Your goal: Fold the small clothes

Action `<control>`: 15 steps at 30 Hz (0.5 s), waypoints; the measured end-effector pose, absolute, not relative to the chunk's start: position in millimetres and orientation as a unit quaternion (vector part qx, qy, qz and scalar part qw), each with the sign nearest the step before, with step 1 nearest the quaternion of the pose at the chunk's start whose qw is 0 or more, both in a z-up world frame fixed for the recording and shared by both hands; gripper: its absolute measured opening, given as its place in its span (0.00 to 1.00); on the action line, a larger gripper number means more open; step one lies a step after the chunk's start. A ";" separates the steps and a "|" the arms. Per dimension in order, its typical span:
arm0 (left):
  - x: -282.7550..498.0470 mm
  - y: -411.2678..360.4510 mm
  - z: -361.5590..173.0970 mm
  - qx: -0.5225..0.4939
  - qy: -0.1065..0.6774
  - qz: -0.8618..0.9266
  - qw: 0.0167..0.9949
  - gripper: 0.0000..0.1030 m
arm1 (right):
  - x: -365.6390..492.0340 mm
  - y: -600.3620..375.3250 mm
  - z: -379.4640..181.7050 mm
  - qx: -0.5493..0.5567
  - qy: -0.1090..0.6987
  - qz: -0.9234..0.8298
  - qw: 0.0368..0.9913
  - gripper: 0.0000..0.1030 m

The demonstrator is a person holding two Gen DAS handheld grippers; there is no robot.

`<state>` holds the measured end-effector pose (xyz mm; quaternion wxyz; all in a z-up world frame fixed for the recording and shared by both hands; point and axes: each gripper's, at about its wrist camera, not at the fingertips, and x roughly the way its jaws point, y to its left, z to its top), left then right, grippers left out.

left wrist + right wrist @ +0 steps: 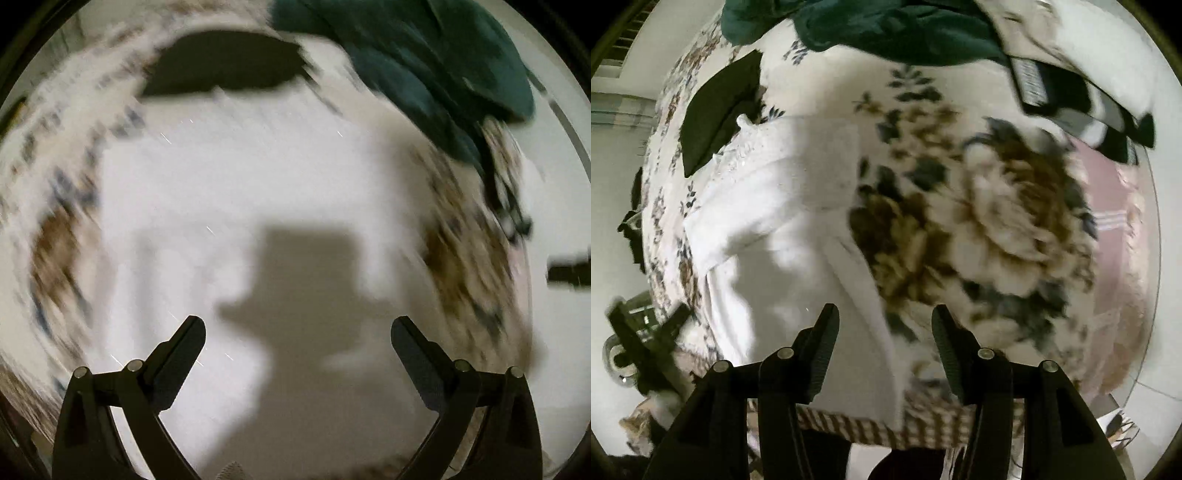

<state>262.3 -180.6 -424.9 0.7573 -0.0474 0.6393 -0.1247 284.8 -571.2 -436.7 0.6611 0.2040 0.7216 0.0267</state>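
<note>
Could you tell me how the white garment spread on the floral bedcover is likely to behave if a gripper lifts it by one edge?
The white garment lies in soft folds and creases, so it will probably drape limply rather than hold shape. It looks thin, so likely light. Resting on the bedcover, it may drag or bunch when pulled.

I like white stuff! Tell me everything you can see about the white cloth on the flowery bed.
The white garment looks like soft, thin fabric, with a lacy, dotted edge at its far end. It lies spread flat and a little wrinkled on the floral blanket, crossed by shadows. A black cloth touches its far corner. Neither claw holds it.
</note>
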 end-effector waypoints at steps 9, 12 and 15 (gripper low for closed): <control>142.2 -368.9 -513.5 -0.039 0.707 -0.162 0.688 1.00 | 363.3 -627.1 -531.2 0.242 0.706 0.111 0.656 0.53; 135.9 -397.9 -541.5 -0.020 0.718 -0.138 0.682 0.99 | 406.0 -614.3 -566.9 0.253 0.705 0.147 0.646 0.54; 138.0 -406.7 -547.0 -0.005 0.700 -0.115 0.704 0.66 | 444.4 -593.3 -599.2 0.279 0.705 0.180 0.626 0.55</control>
